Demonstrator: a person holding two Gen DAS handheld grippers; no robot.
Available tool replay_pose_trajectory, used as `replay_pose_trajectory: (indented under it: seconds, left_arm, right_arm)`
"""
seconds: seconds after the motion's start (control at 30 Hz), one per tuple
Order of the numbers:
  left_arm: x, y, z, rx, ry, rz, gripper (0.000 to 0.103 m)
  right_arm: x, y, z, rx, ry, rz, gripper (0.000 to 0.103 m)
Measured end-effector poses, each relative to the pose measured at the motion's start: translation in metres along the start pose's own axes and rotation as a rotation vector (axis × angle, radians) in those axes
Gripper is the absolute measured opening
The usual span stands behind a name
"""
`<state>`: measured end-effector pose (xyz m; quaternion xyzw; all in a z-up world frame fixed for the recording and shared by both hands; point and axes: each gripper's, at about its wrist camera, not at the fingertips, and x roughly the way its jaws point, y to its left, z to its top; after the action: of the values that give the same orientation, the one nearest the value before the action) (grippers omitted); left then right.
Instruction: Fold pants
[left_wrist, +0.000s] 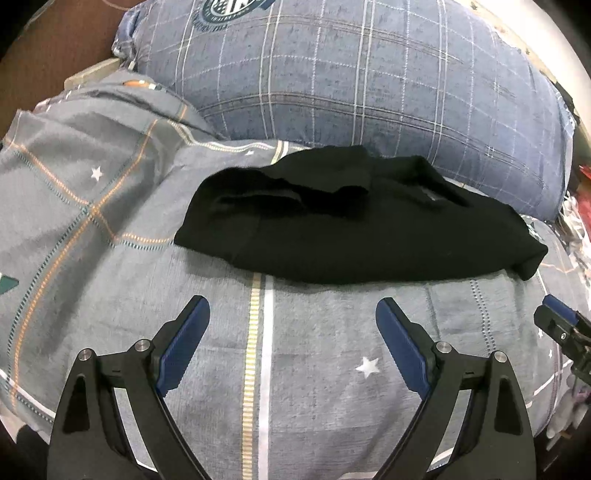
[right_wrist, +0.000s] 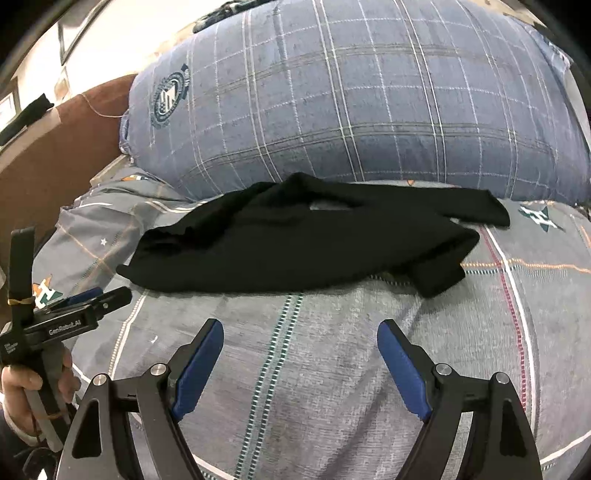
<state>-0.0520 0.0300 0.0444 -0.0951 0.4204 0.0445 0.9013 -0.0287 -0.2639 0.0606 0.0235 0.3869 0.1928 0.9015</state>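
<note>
where two grippers gape, one black pants (left_wrist: 362, 225) lies.

On the black body of the left tongs (right_wrist: 107, 295), seen at the near left in the right wrist view, white lettering reads "GenRobot.AI"; a smaller white label further back on the same body is too small to make out. The grey bedsheet (right_wrist: 332, 369) carries a green and white letter "H" at the far right and another, green and orange, at the near left. The round crest on the blue checked pillow (right_wrist: 369, 110) has lettering too blurred to read.
</note>
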Motion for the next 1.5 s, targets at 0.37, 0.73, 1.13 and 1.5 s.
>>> replay_pose_trajectory:
  seconds: [0.37, 0.73, 1.13, 1.5]
  left_arm:
    - [0.017, 0.021, -0.008, -0.062, 0.037, 0.016, 0.092]
    - [0.049, 0.033, 0.018, -0.232, 0.061, -0.099, 0.092]
    - [0.081, 0.026, 0.055, -0.197, 0.031, -0.069, 0.083]
    - [0.022, 0.042, 0.064, -0.088, -0.031, -0.064, 0.013]
  right_arm:
    - [0.016, -0.032, -0.004, 0.085, 0.011, -0.010, 0.083]
    - [0.052, -0.052, 0.012, 0.178, 0.003, 0.067, 0.083]
    - [0.085, -0.072, 0.036, 0.318, -0.075, 0.132, 0.042]
    - [0.051, -0.038, 0.036, 0.216, -0.093, 0.198, 0.008]
